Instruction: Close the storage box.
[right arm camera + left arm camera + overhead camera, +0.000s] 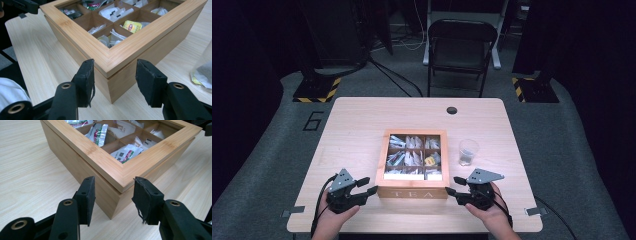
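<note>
A wooden tea box [412, 193] marked TEA stands in the middle of the table [357, 130], with tea bags [412, 150] lying in its compartments, among them a yellow one [132, 26]. My left gripper [369, 185] is at the box's front left corner. In the left gripper view the corner of the box [105, 162] sits between the open jaws of the left gripper [115, 180], and the pads stand clear of the wood. My right gripper [453, 185] is at the front right corner. There too the box [85, 40] corner lies between the open jaws of the right gripper [113, 61], untouched.
A clear glass cup [468, 152] holding a tea bag stands just right of the box, close to the right gripper; the cup [202, 70] also shows at the right edge of the right gripper view. A folding chair [459, 47] stands beyond the table. A cable hole [452, 110] is near the far edge.
</note>
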The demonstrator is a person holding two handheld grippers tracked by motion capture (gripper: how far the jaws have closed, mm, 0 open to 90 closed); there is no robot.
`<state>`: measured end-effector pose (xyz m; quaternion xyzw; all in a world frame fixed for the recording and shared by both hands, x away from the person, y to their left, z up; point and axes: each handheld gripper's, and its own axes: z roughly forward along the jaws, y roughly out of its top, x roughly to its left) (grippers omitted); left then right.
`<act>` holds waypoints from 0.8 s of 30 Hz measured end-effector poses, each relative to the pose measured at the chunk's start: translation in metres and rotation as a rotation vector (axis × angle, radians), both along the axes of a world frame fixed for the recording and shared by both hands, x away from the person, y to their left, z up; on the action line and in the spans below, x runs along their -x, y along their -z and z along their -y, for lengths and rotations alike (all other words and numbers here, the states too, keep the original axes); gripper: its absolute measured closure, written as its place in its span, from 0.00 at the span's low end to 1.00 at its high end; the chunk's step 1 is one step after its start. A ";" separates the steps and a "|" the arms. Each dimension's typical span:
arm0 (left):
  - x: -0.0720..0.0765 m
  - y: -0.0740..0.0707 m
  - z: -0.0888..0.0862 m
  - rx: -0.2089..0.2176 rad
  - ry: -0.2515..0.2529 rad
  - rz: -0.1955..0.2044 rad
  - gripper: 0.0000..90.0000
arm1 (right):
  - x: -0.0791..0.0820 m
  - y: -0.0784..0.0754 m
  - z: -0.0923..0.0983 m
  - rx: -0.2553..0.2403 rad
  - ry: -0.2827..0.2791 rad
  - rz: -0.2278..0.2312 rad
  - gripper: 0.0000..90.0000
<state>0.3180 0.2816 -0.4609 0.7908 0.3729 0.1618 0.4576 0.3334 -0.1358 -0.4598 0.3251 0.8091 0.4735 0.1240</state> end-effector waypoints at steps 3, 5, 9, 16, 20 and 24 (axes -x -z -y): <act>0.000 -0.002 -0.002 0.006 -0.013 0.010 0.58 | -0.001 -0.004 0.003 -0.004 0.006 0.014 0.54; -0.001 -0.004 -0.004 0.002 -0.015 0.008 0.58 | -0.002 -0.005 0.006 -0.006 0.013 0.015 0.54; -0.005 -0.006 -0.006 0.019 -0.026 0.006 0.57 | -0.005 -0.005 0.013 -0.014 0.042 0.015 0.54; -0.014 -0.008 -0.012 -0.002 -0.047 0.025 0.57 | -0.011 -0.003 0.021 -0.011 0.075 0.007 0.54; -0.020 -0.005 -0.017 0.013 -0.072 0.019 0.57 | -0.014 -0.001 0.023 -0.008 0.085 -0.001 0.54; -0.023 -0.001 -0.020 0.018 -0.082 0.011 0.57 | -0.016 0.002 0.025 0.001 0.091 -0.001 0.54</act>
